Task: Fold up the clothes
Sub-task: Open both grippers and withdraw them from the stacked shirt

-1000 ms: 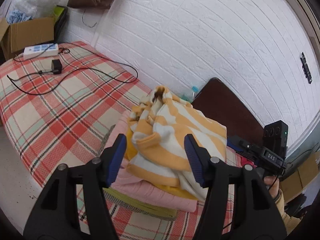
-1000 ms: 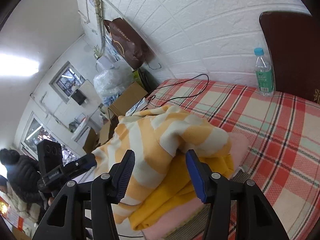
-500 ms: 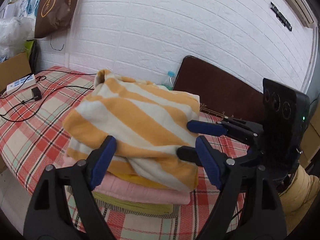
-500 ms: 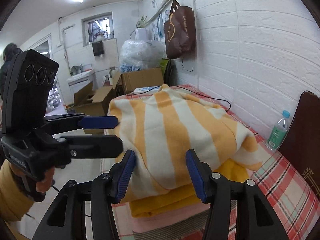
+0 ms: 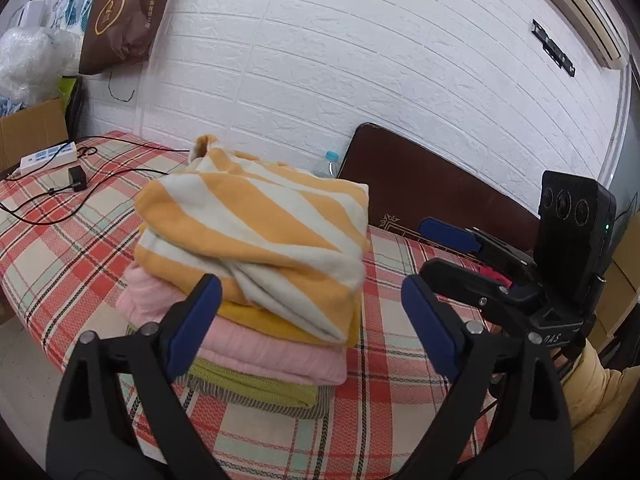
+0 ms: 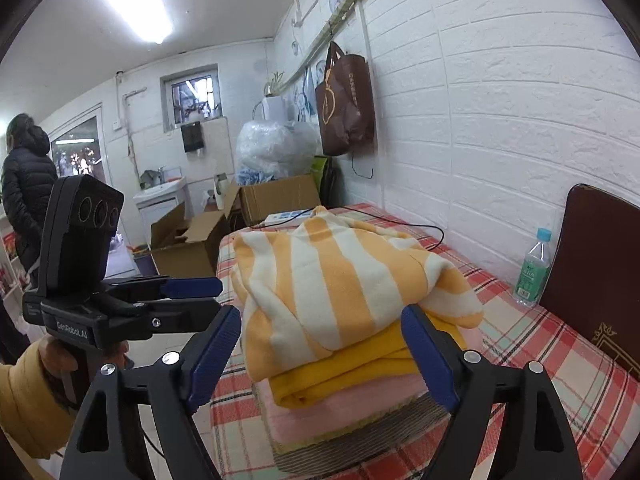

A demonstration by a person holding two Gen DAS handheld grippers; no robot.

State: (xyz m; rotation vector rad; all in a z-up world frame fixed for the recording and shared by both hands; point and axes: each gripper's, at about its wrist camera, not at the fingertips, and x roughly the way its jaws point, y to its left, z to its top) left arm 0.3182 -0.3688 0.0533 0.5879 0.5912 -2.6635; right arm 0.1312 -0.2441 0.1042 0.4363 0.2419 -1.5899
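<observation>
Now the striped top (image 5: 256,232) sits folded on a stack of clothes (image 5: 276,354) (yellow, pink, then olive and grey layers below) on the plaid bed (image 5: 60,236), near the white brick wall (image 5: 360,60). Both tongs are spread wide and grip nothing: the left tongs (image 5: 312,320) hang just before the stack's near edge, and the right tongs (image 6: 320,356) face it from the other side, with a water bottle (image 6: 534,268) by the headboard (image 6: 600,272).
</observation>
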